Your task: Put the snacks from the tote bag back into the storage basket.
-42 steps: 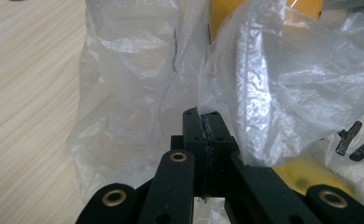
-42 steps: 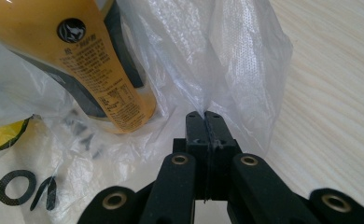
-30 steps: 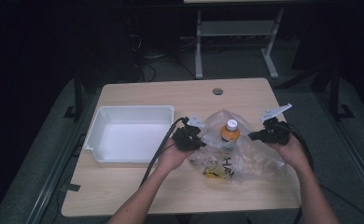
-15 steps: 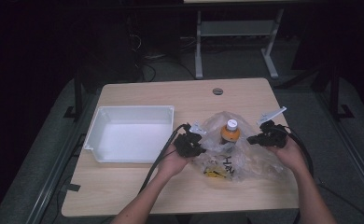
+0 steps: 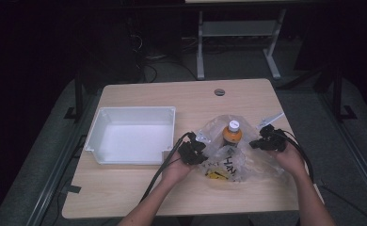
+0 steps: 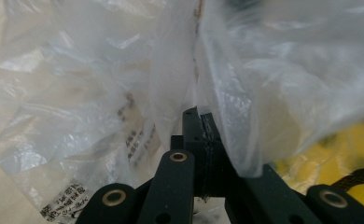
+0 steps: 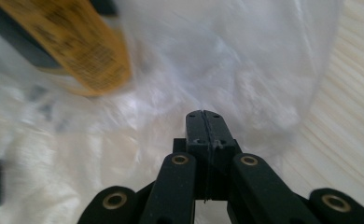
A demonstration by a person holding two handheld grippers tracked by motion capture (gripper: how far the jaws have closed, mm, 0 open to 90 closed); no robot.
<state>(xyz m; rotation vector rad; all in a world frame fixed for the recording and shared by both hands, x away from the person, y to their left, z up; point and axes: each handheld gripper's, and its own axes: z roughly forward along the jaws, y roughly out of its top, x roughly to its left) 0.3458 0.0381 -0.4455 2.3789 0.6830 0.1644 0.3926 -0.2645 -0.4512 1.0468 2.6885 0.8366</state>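
Note:
A clear plastic bag [image 5: 240,162] lies on the wooden table [image 5: 172,94], with an orange bottle [image 5: 232,134] with a white cap standing in it and a yellow packet [image 5: 214,175] near its front. My left gripper [image 5: 198,153] is shut on the bag's left edge; in the left gripper view the film [image 6: 101,84] folds down into the closed tips [image 6: 199,114], with the yellow packet [image 6: 339,149] behind. My right gripper [image 5: 258,143] is shut on the bag's right edge. In the right gripper view its tips [image 7: 204,115] meet against the film [image 7: 227,56], below the bottle's orange label [image 7: 77,42].
An empty white bin [image 5: 134,109] stands left of the bag, close to my left hand. A round cable hole [image 5: 219,92] sits near the table's far edge. A small white item [image 5: 272,117] lies just beyond my right gripper. Desk legs stand on the dark floor behind.
Both hands have come down a little towards the table, and the bag has sagged lower and spread wider between them. Both grippers stay shut.

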